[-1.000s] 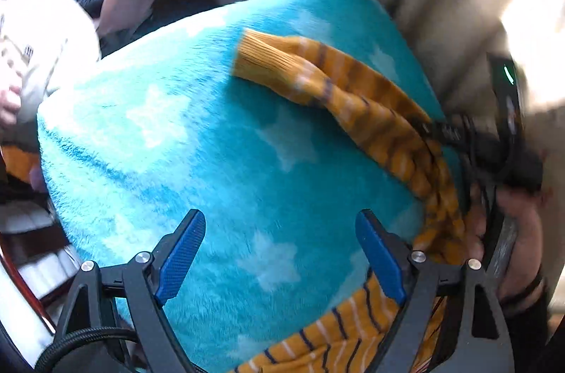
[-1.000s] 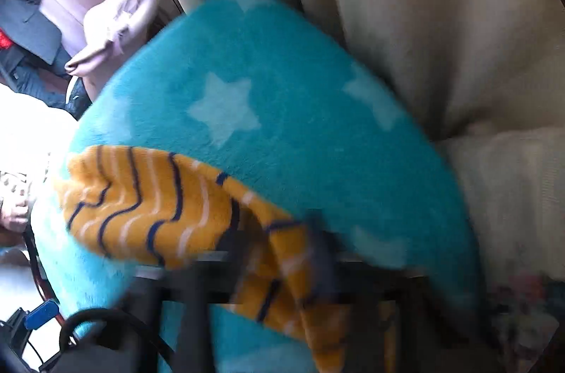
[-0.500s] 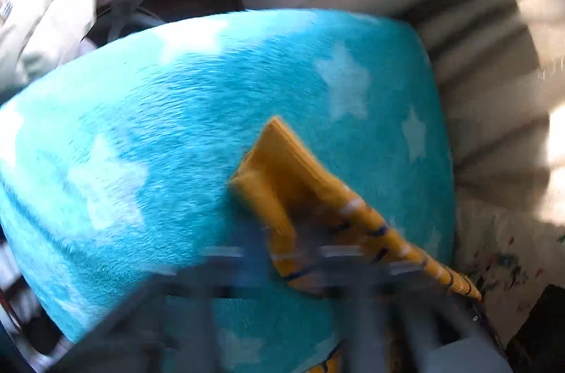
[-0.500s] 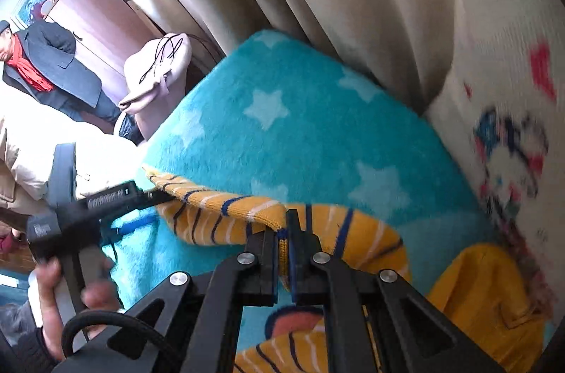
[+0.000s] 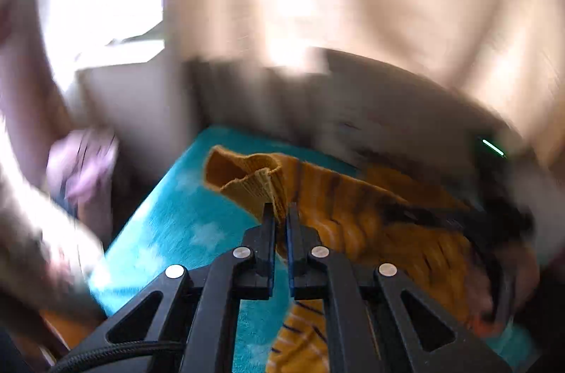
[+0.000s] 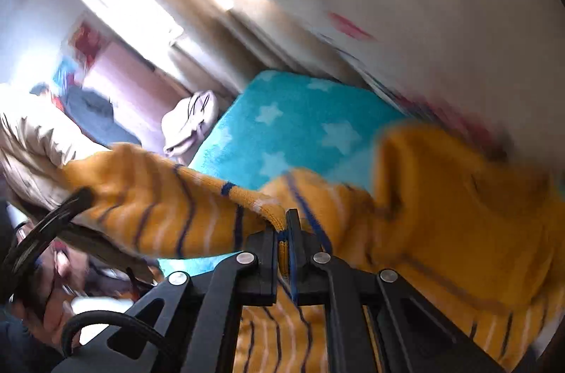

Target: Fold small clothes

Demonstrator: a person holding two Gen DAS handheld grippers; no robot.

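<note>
While both frames smear with blur, my left claw [image 5: 279, 214] is clamped on the ribbed cuff of the mustard-yellow knitted jumper with navy and white stripes [image 5: 353, 207], lifted over the turquoise star-print fleece blanket [image 5: 169, 217]. My right claw [image 6: 282, 228] pinches the same jumper's fabric. Only the right view shows the plain yellow body panel; the jumper's lower edge is cut off.

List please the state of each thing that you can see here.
left gripper: shut on the sleeve cuff.
right gripper: shut on the sweater.
striped sweater: lifted, partly off the blanket, not folded.
star blanket: spread flat under the sweater.
</note>
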